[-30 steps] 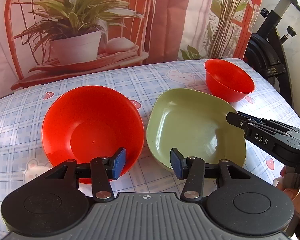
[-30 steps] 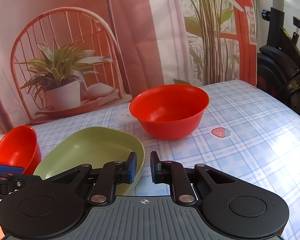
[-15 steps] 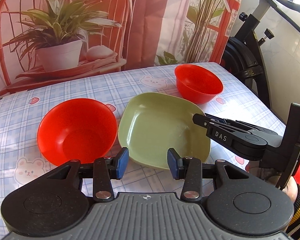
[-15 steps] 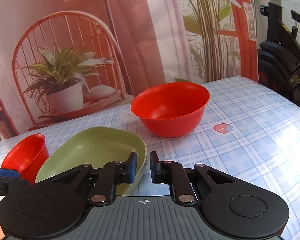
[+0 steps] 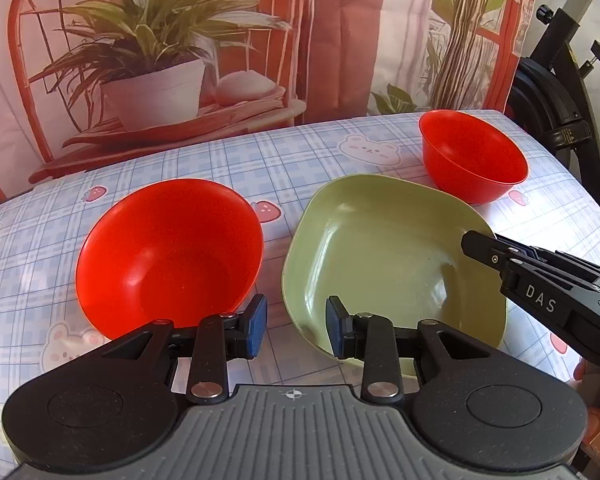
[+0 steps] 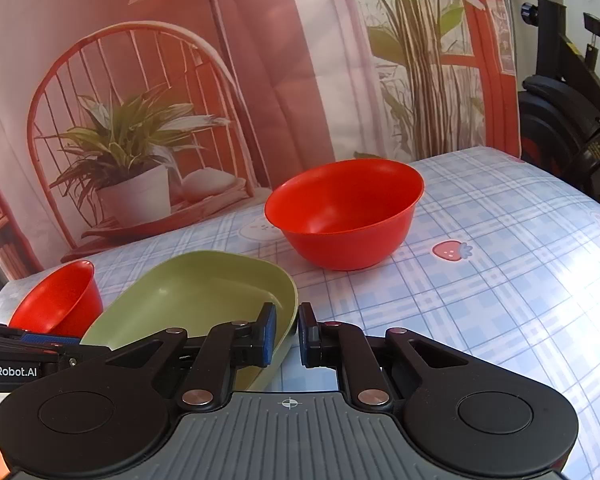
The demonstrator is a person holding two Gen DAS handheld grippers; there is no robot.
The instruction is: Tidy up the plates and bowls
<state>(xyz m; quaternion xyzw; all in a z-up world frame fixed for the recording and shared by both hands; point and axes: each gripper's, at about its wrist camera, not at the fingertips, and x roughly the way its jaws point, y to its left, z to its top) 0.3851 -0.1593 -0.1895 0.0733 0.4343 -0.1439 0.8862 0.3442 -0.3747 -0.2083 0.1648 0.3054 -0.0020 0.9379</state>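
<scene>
On the checked tablecloth (image 5: 40,240) a large red bowl (image 5: 168,252) stands left of a green square plate (image 5: 392,256). A smaller red bowl (image 5: 472,156) sits behind the plate to the right. My left gripper (image 5: 296,330) hovers at the near gap between the large bowl and the plate. Its jaws are closing and nothing is pressed between them. The right gripper (image 6: 287,334) is shut on the green plate (image 6: 204,292), one pad inside its rim and one outside. The right wrist view also shows the smaller bowl (image 6: 344,216), the large bowl (image 6: 60,300) and the left gripper (image 6: 32,340).
A printed backdrop (image 5: 180,40) of a chair and potted plant hangs right behind the table. A black exercise bike (image 5: 560,92) stands off the table's right edge. Bare cloth (image 6: 500,300) stretches to the right of the plate.
The left gripper's jaws have narrowed. Its view pulled back half a second ago, then came close to the dishes again. The right gripper has stayed on the plate's rim.
</scene>
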